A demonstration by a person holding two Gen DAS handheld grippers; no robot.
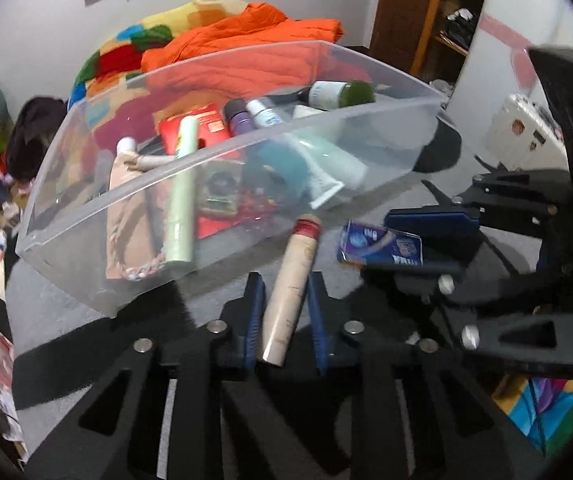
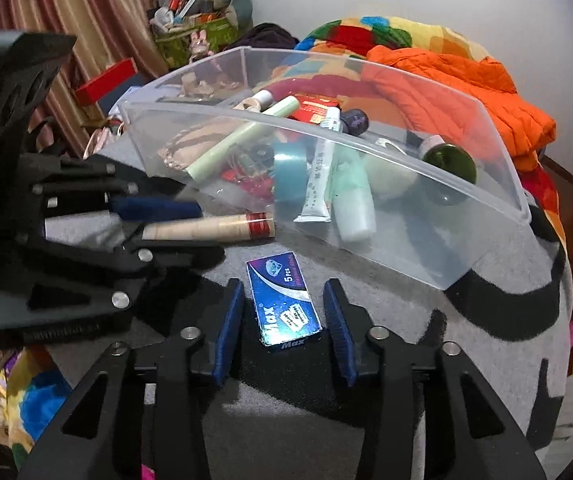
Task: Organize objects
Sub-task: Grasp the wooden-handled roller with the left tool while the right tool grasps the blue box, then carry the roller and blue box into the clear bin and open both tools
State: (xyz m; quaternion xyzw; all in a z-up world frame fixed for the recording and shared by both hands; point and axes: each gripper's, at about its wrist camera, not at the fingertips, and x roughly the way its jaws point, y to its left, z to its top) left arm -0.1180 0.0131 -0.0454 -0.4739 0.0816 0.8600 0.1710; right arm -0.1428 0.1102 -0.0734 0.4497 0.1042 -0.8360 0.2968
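A clear plastic bin (image 1: 222,168) (image 2: 466,248) stands on a grey and black blanket and holds several tubes, bottles and packets. A cream tube with a red band (image 1: 290,296) (image 2: 214,230) lies in front of the bin. My left gripper (image 1: 284,284) (image 2: 190,226) has its blue pads close against both sides of the tube. A blue "Max" box (image 2: 284,302) (image 1: 380,246) lies flat on the blanket. My right gripper (image 2: 284,308) (image 1: 422,240) is open, with one finger on each side of the box and gaps on both sides.
An orange jacket (image 2: 458,92) and a multicoloured blanket (image 1: 126,52) lie behind the bin. Cluttered bags and boxes (image 2: 190,24) sit at the far left by a striped curtain. A wooden shelf (image 1: 442,12) stands at the back right.
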